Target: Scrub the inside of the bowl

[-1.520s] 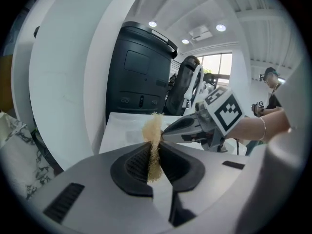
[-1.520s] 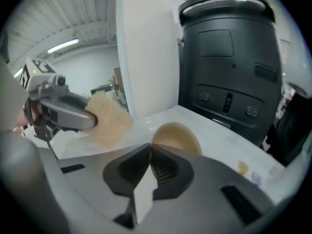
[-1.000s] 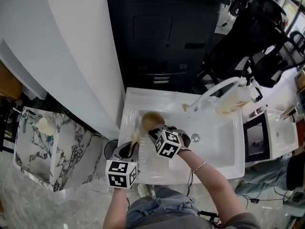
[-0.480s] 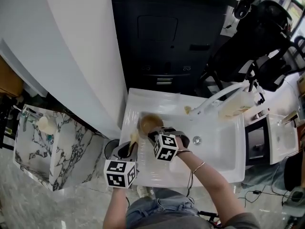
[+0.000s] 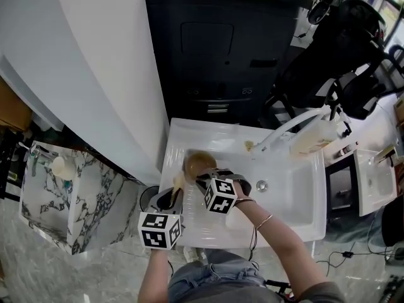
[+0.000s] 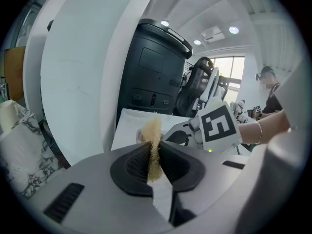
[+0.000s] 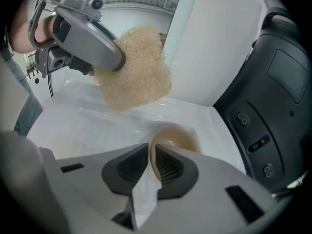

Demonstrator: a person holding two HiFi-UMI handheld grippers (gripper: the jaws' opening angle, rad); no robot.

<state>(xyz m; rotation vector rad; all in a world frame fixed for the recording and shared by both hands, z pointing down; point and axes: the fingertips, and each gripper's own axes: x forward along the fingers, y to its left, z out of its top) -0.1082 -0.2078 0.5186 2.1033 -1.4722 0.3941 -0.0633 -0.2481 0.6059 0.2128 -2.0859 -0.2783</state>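
Both grippers work over the left part of the white sink (image 5: 297,207), on the side away from the faucet (image 5: 297,122). The tan bowl (image 7: 175,138) sits tilted in the sink's left rear part, close to the basin's left wall. The right gripper (image 7: 153,165) has its jaws nearly closed on the bowl's near rim, one jaw inside the hollow and one outside, so the rest of the bowl sticks out beyond the jaw tips. The left gripper (image 6: 155,162) is at the sink's left edge, its jaws pinched tight on a tan fibrous scrubber (image 6: 152,135), whose frayed bulk pokes out past the tips. In the right gripper view the scrubber hangs near the bowl but apart from it, with bare sink showing between them.
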